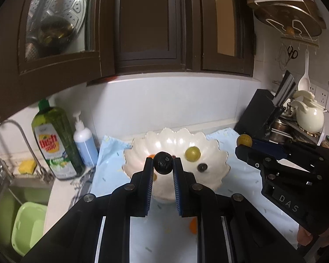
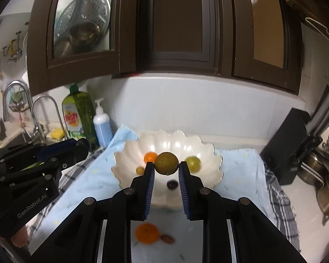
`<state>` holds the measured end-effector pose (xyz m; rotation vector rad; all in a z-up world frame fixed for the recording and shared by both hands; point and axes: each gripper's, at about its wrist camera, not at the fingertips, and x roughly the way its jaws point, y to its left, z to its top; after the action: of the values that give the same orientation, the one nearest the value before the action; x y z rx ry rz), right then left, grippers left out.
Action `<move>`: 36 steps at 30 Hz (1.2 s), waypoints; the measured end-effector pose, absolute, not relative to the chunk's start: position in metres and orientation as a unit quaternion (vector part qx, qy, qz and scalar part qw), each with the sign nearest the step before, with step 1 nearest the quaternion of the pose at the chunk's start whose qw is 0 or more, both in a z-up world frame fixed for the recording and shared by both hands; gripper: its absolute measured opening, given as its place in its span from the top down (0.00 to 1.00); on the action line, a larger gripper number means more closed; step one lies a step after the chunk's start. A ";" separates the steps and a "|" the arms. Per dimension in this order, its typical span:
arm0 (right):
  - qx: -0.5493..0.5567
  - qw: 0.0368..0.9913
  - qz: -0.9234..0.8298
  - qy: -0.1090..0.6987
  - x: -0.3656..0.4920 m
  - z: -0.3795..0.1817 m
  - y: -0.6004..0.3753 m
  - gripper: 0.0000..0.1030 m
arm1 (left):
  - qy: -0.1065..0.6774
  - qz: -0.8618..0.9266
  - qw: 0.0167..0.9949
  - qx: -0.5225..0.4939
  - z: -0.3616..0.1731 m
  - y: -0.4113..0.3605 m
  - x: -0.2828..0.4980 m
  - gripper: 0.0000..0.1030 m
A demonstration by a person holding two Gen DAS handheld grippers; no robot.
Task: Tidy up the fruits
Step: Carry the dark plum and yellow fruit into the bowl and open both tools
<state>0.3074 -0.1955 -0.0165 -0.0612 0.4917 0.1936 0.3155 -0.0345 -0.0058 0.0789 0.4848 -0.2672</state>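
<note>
My left gripper (image 1: 163, 164) is shut on a small wrinkled black fruit (image 1: 163, 162), held above the near rim of a white scalloped bowl (image 1: 217, 153). My right gripper (image 2: 166, 167) is shut on a round brownish-green fruit (image 2: 166, 163) over the same bowl (image 2: 208, 171). In the bowl lie a green grape-like fruit (image 2: 193, 164), a small orange fruit (image 2: 150, 156), a little olive-coloured fruit (image 2: 139, 170) and a dark round fruit (image 2: 172, 184). On the blue cloth (image 2: 87, 175) in front of the bowl lie an orange (image 2: 147, 233) and a brown date-like fruit (image 2: 167, 239).
Dish soap bottle (image 1: 54, 140) and pump bottle (image 1: 85, 142) stand left of the bowl, beside a sink (image 1: 15, 197) with a tap and a green tub (image 1: 28, 225). A black knife block (image 1: 261, 114), cream teapot (image 1: 309, 114) and metal pots crowd the right. Brown cabinets hang overhead.
</note>
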 end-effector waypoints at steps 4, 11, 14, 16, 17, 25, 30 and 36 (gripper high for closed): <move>-0.035 0.965 0.092 0.241 0.325 -0.007 -0.190 0.77 | 0.241 -0.139 0.960 0.037 0.002 -0.032 0.334 0.82; -0.045 0.963 0.086 0.250 0.360 0.001 -0.183 0.77 | 0.250 -0.150 0.956 0.045 0.011 -0.032 0.376 0.82; -0.045 0.961 0.086 0.261 0.379 0.002 -0.184 0.77 | 0.254 -0.152 0.954 0.047 0.011 -0.034 0.393 0.82; -0.047 0.958 0.083 0.269 0.390 0.000 -0.186 0.77 | 0.262 -0.156 0.951 0.048 0.010 -0.036 0.407 0.82; -0.047 0.958 0.083 0.272 0.395 -0.001 -0.186 0.77 | 0.266 -0.158 0.950 0.049 0.009 -0.037 0.413 0.82; -0.044 0.944 0.083 0.316 0.437 -0.020 -0.192 0.77 | 0.303 -0.158 0.938 0.066 -0.009 -0.051 0.456 0.82; -0.040 0.934 0.082 0.346 0.461 -0.037 -0.198 0.77 | 0.327 -0.159 0.928 0.074 -0.025 -0.060 0.478 0.82; -0.040 0.923 0.076 0.376 0.483 -0.057 -0.204 0.77 | 0.354 -0.158 0.919 0.079 -0.042 -0.068 0.500 0.82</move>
<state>0.4835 -0.2038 -0.0571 -0.0821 0.7718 0.1551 0.4997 -0.0681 -0.0424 0.1617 0.7273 -0.3244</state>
